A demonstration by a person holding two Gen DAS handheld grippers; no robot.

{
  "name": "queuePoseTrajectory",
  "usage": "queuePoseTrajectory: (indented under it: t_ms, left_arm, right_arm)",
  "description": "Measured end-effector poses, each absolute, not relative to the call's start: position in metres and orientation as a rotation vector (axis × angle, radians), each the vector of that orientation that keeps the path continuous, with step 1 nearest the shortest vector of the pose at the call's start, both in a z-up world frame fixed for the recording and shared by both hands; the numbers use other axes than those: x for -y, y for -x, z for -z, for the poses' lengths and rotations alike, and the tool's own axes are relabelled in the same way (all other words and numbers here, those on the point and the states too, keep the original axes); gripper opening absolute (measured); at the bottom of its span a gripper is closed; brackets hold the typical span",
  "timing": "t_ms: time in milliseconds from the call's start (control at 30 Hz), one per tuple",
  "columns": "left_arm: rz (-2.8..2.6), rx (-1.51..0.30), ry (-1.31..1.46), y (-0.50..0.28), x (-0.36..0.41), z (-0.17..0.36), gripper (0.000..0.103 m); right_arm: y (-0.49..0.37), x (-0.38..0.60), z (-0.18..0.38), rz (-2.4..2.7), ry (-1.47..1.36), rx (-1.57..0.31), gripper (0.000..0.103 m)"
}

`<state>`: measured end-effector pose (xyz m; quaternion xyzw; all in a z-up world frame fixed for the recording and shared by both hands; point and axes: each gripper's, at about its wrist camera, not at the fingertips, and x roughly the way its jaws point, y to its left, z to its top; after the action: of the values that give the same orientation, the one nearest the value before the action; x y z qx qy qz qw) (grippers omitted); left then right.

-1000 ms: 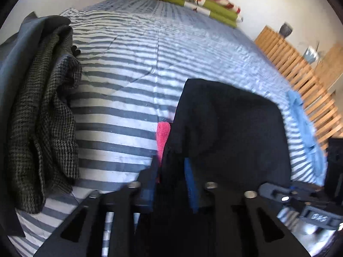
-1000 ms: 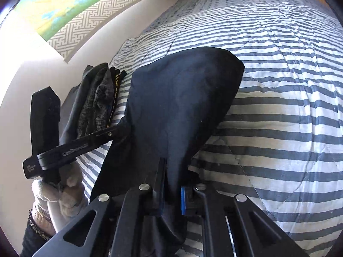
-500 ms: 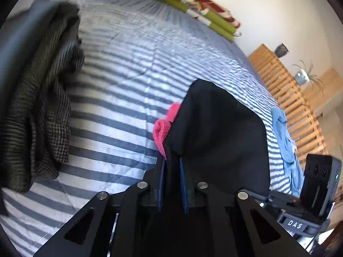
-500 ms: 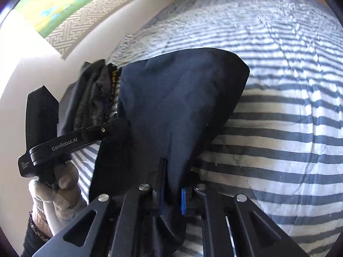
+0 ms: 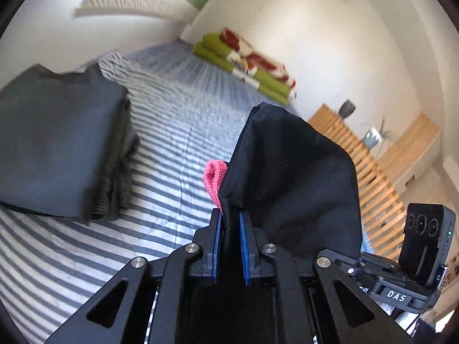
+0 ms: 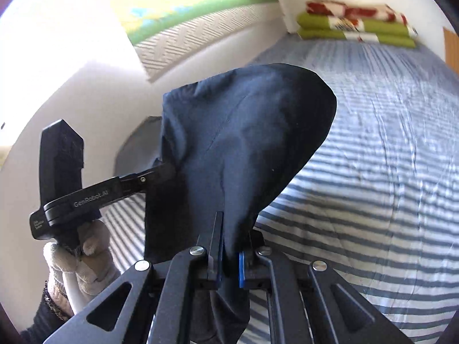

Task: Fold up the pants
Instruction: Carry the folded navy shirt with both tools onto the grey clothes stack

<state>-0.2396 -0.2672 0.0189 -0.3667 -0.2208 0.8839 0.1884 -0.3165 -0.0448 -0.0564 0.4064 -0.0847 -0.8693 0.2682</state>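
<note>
Pants [image 5: 292, 177] — pink cloth [image 5: 213, 176] left-view only

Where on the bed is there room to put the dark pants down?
The striped bedspread is bare from the held pants up to the green and red cushions at the wall. In the left wrist view, a bare strip runs between the pile of folded clothes and the pants. The pile's side is crowded.

I see a bed with a blue-and-white striped quilt [image 5: 178, 132] beneath my jaws. Left of them lies a stack of folded dark grey clothes [image 5: 57, 149]; far ahead, folded green-and-red blankets [image 5: 246, 63].
</note>
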Motion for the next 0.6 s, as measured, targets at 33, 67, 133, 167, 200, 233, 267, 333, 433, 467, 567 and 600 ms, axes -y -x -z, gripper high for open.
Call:
queuePoseTrajectory:
  t_ms: [33,67,133,167,200,233,267,333,433,467,567,600]
  left_arm:
    - [-2.491,0.643,1.018,0.228,0.274,-0.028,0.012]
    - [-2.498,0.665,0.997,0.221,0.281,-0.036,0.012]
    - [-2.519,0.701,0.945,0.211,0.296,-0.050,0.012]
    - [-2.533,0.721,0.915,0.205,0.305,-0.057,0.012]
    - [-2.554,0.734,0.880,0.198,0.316,-0.067,0.012]
    - [-2.571,0.744,0.857,0.194,0.324,-0.074,0.012]
    - [-2.590,0.760,0.831,0.189,0.334,-0.081,0.012]
    - [-2.629,0.781,0.793,0.183,0.358,-0.095,0.012]
    - [-2.691,0.787,0.772,0.178,0.396,-0.115,0.012]
    - [-2.723,0.774,0.768,0.180,0.407,-0.122,0.012]
    - [-2.809,0.721,0.746,0.188,0.445,-0.146,0.012]
    - [-2.831,0.698,0.749,0.195,0.454,-0.150,0.012]
  right_arm:
    - [0.314,0.049,0.049,2.340,-1.080,0.216,0.006]
    - [0.312,0.060,0.039,2.331,-1.058,0.194,0.006]
    - [0.307,0.076,0.018,2.324,-1.011,0.133,0.006]
    - [0.305,0.084,0.011,2.319,-0.992,0.102,0.006]
    - [0.303,0.091,0.003,2.314,-0.972,0.072,0.006]
    - [0.307,0.112,-0.004,2.304,-0.946,0.043,0.006]
    - [0.308,0.121,-0.011,2.291,-0.928,0.030,0.006]
    - [0.312,0.136,-0.022,2.267,-0.900,0.017,0.006]
    - [0.328,0.169,-0.030,2.221,-0.866,0.015,0.006]
    - [0.336,0.181,-0.032,2.200,-0.856,0.019,0.006]
    - [0.365,0.211,-0.035,2.141,-0.837,0.057,0.006]
    - [0.375,0.222,-0.034,2.124,-0.833,0.071,0.006]
